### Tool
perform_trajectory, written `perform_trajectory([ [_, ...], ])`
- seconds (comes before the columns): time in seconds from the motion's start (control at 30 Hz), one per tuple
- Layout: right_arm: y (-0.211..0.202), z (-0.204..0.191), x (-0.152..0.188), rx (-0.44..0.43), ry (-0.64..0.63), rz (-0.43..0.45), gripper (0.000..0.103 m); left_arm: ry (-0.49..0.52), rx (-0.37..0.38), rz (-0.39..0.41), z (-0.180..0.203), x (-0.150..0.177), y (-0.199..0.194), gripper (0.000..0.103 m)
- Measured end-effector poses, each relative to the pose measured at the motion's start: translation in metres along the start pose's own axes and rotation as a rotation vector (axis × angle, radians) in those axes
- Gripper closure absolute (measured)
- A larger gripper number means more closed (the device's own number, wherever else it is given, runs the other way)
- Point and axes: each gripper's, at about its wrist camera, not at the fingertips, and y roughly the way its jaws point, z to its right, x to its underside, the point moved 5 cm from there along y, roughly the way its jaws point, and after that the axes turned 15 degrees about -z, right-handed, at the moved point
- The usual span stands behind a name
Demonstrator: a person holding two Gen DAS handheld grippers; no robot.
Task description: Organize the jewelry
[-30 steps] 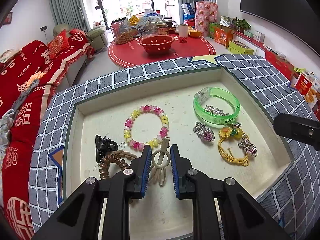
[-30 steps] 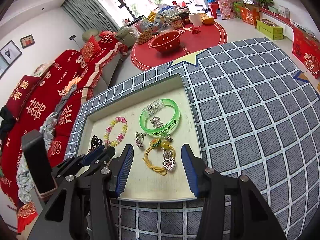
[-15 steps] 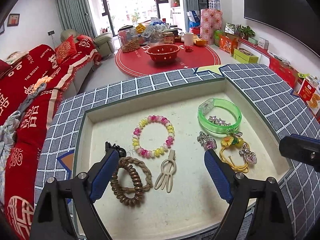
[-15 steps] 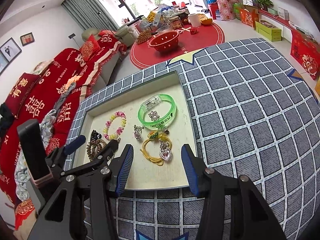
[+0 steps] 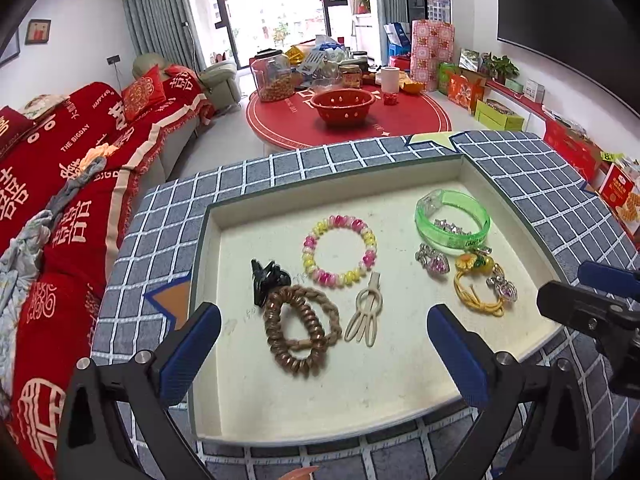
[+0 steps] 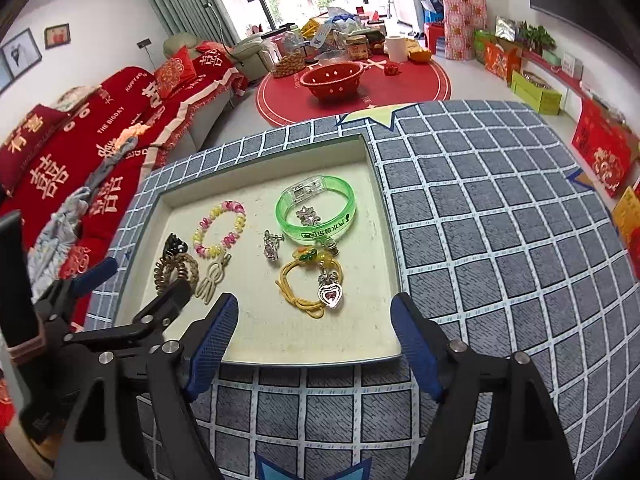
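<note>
A shallow cream tray (image 5: 336, 168) on the checked cloth holds the jewelry. My left gripper (image 5: 323, 313) hovers over its near side, jaws opening wide and gripping nothing. Below it lie a beige hair clip (image 5: 365, 312), brown spiral hair ties (image 5: 298, 330) and a black claw clip (image 5: 266, 278). A pink-and-yellow bead bracelet (image 5: 340, 250) lies behind them. My right gripper (image 6: 315, 304) is above the tray's near rim, jaws opening and empty. Just beyond it lies a yellow cord with a heart pendant (image 6: 331, 295), with a green bangle (image 6: 316, 210) farther back.
The grey checked cloth (image 6: 500, 240) stretches to the right of the tray. A red sofa (image 5: 60, 184) runs along the left. A round red mat with a red bowl (image 5: 342, 106) and jars lies on the floor beyond. Boxes line the right wall.
My left gripper let go of the beige clip, opened wide and drew back and up. The clip now lies free in the tray. My right jaws have spread wider.
</note>
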Motion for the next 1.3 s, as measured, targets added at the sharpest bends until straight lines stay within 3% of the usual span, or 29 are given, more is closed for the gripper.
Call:
perform_trajectory([
  [0.1, -0.001, 0.001, 0.002, 0.037, -0.004, 0.012, 0.020, -0.008, -0.004, 0.007, -0.005, 0.008, -0.007, 0.000],
  [0.13, -0.001, 0.001, 0.004, 0.046, -0.004, 0.013, 0.013, -0.012, -0.006, 0.009, -0.007, 0.010, -0.009, 0.000],
  [0.17, -0.001, 0.001, 0.006, 0.053, -0.005, 0.018, 0.000, -0.018, -0.006, 0.011, -0.009, 0.013, -0.011, 0.000],
  [0.3, -0.009, -0.001, 0.015, 0.103, -0.031, 0.068, 0.000, -0.034, 0.005, 0.004, -0.015, 0.027, -0.017, 0.000],
  [0.67, -0.012, -0.016, 0.054, 0.134, -0.088, 0.056, 0.000, -0.085, -0.021, 0.055, -0.022, 0.079, -0.043, 0.000],
  [1.0, -0.039, -0.017, 0.085, 0.176, -0.062, 0.159, 0.000, -0.150, -0.044, 0.126, -0.030, 0.111, -0.070, 0.000],
  [1.3, -0.064, -0.029, 0.101, 0.220, -0.090, 0.237, 0.000, -0.176, -0.056, 0.157, -0.032, 0.122, -0.083, 0.000],
])
